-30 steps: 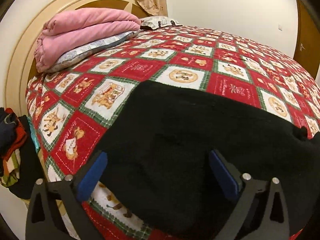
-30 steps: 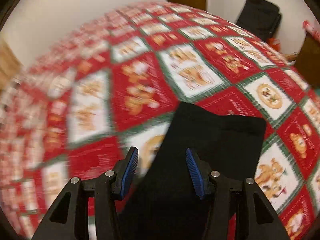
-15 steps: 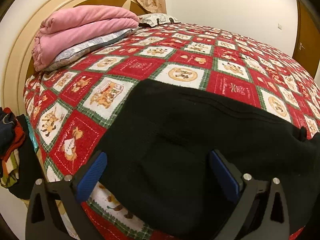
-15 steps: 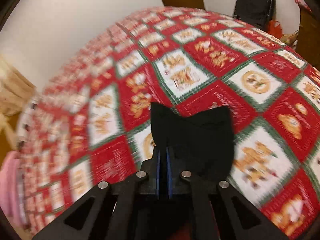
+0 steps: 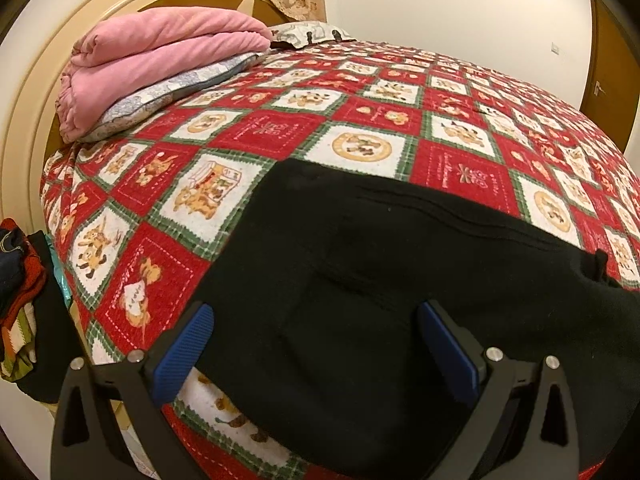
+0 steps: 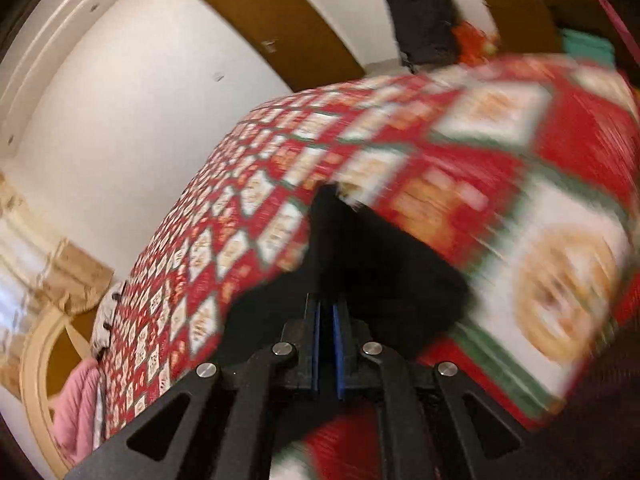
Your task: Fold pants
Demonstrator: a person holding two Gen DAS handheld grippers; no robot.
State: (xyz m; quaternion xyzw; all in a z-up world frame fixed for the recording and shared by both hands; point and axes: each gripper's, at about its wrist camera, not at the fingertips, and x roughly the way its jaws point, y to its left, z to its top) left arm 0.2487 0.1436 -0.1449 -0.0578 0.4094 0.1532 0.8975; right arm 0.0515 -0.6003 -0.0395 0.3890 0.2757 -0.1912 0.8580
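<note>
Pinching pants [image 6: 360, 248], right tongs [image 6: 327, 312] show clenched; left tongs [image 5: 316, 340] gape.

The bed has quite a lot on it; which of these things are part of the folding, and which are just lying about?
Part of the job:
- black pants
- right gripper, shut on the pants' end
- left gripper, open over the pants

Just lying about:
- pink blanket
- pillow
- Christmas bedspread
- clothes pile
- black bag
</note>
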